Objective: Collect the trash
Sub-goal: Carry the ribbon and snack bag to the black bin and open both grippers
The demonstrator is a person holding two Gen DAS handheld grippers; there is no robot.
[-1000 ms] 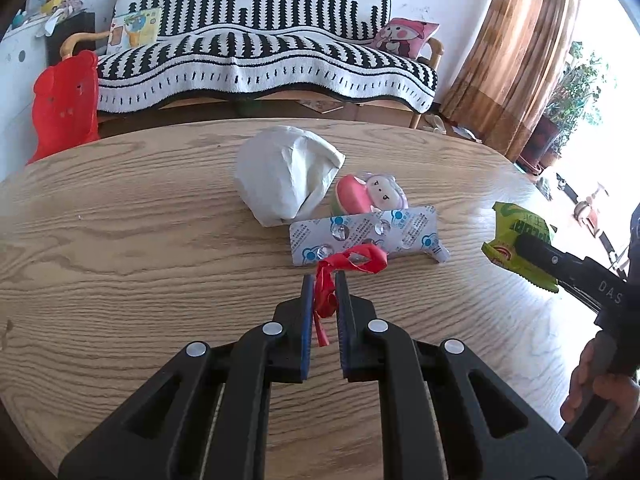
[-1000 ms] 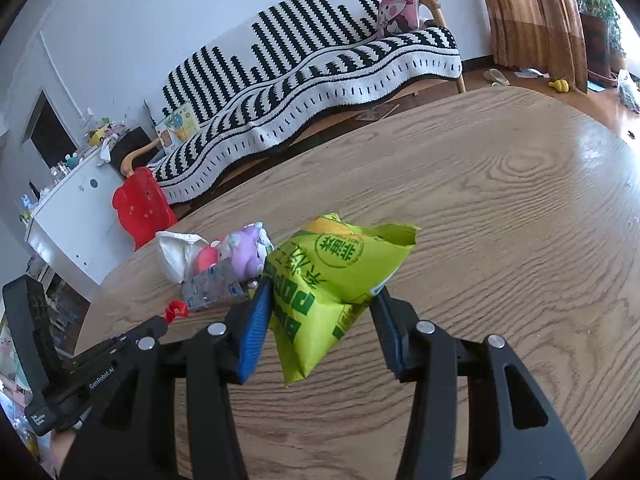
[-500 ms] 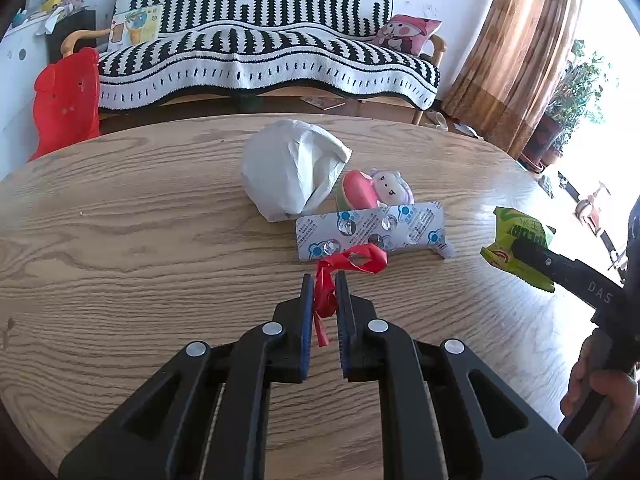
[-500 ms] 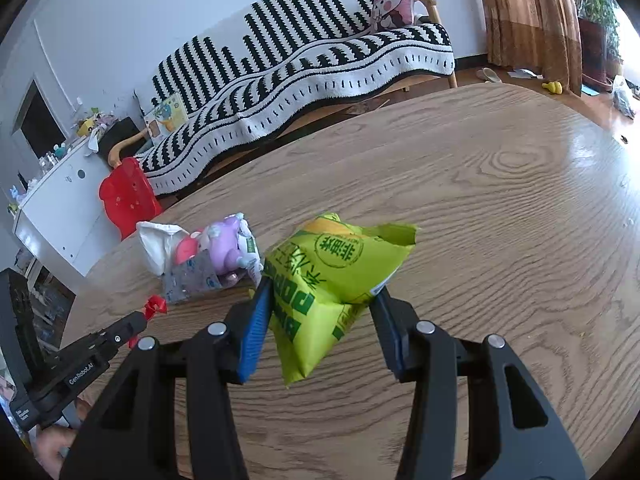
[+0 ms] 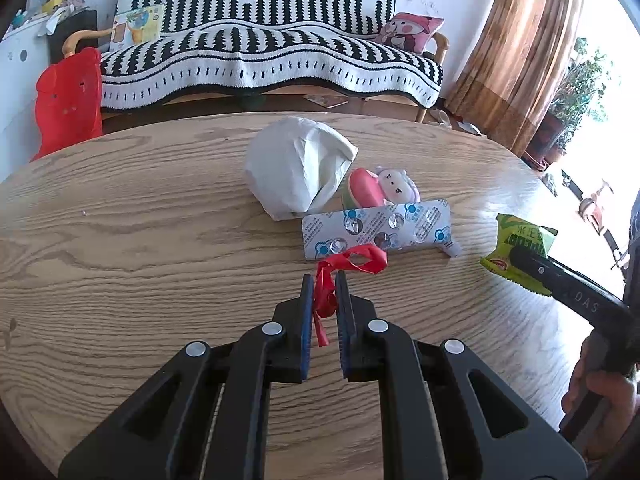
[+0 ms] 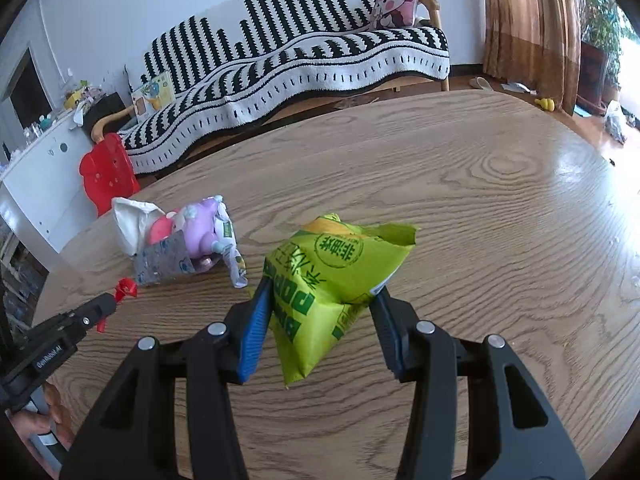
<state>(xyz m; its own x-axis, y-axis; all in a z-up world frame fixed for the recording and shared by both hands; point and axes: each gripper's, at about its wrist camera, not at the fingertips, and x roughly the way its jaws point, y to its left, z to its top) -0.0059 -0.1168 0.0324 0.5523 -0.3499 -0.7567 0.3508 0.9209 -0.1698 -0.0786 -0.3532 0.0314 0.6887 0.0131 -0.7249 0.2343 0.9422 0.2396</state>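
Left gripper (image 5: 323, 288) is pinching a red ribbon scrap (image 5: 352, 260), fingers nearly together; right gripper (image 6: 320, 300) is clamping a green snack bag (image 6: 336, 276) above the wooden table (image 6: 480, 220).

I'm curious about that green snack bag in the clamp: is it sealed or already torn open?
Torn open: the green snack bag shows a ragged, gaping top edge. Whether anything is left inside cannot be told.

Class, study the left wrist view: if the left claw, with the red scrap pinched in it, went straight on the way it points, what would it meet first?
Probably the blister pack. The left claw is shut on the red scrap, and the pack lies just ahead on the table. Since the claw tilts downward, it might touch the wood first; depth is unclear.
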